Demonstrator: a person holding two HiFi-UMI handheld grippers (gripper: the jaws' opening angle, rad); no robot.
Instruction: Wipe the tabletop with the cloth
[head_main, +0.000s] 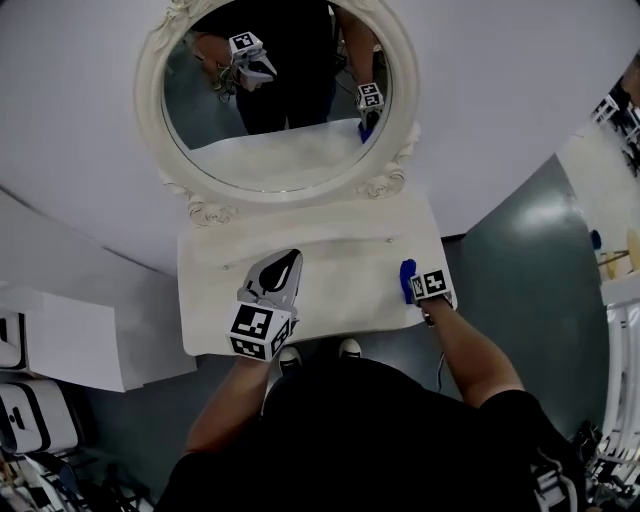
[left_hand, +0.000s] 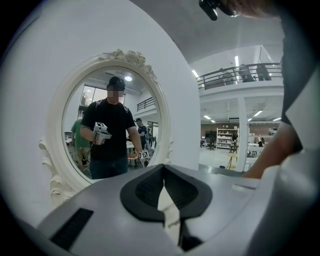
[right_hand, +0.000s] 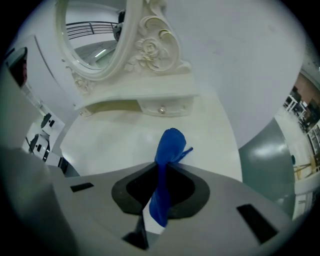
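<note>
A blue cloth (right_hand: 170, 147) is bunched into a narrow roll, and my right gripper (right_hand: 164, 172) is shut on it. In the head view the cloth (head_main: 407, 280) and right gripper (head_main: 412, 285) hang over the right end of the white tabletop (head_main: 340, 255); the cloth's tip points at the tabletop (right_hand: 110, 145), and I cannot tell whether it touches. My left gripper (head_main: 288, 265) is held above the table's middle front, tilted up toward the mirror. Its jaws (left_hand: 163, 172) are shut with nothing between them.
An oval mirror in an ornate white frame (head_main: 150, 110) stands at the back of the table against the white wall. Under it is a small drawer with a knob (right_hand: 161, 109). White boxes (head_main: 60, 345) stand on the floor at the left. Grey-green floor (head_main: 530, 270) lies to the right.
</note>
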